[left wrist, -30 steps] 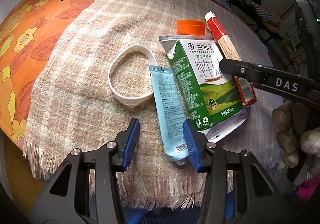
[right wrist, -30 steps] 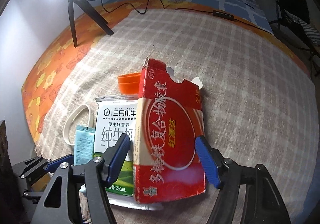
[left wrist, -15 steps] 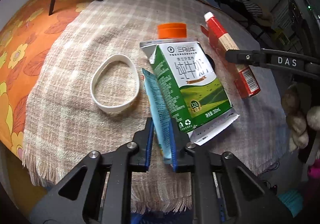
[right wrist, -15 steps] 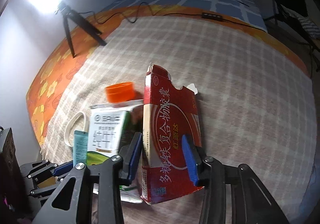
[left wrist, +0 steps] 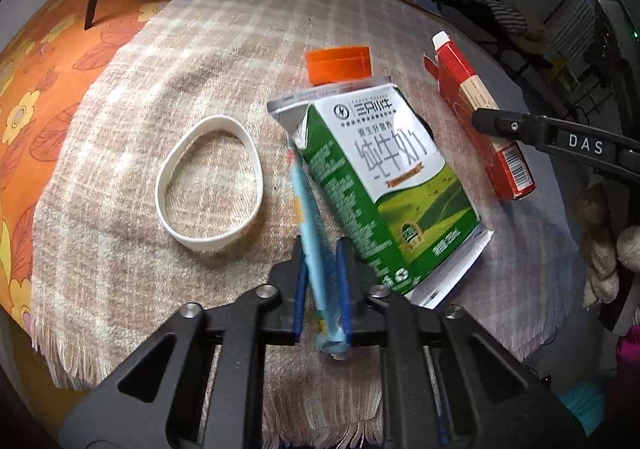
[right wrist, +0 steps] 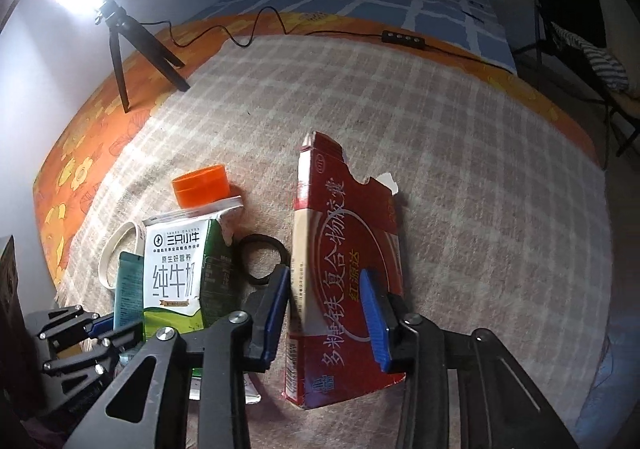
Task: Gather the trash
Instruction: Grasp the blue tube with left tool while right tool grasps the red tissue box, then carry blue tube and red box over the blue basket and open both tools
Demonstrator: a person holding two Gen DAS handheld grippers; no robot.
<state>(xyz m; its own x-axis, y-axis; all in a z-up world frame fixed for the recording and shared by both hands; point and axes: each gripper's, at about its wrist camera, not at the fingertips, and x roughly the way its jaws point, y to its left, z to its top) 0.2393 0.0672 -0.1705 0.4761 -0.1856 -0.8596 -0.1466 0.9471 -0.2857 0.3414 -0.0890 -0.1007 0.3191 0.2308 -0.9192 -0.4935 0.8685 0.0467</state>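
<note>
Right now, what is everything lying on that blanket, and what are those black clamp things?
Milk carton: one, green and white, lying mid-cloth.
Red box: one, torn open, right of the carton.
Blue tube: one, light blue, left of the carton.
Orange cap: one, behind the carton.
White band: one, a loop left of the tube.
Black ring: one, between carton and box.
Checked cloth: one, beige.
Tripod: one, black, far left.
Left gripper: shut on the blue tube.
Right gripper: shut on the red box.
</note>
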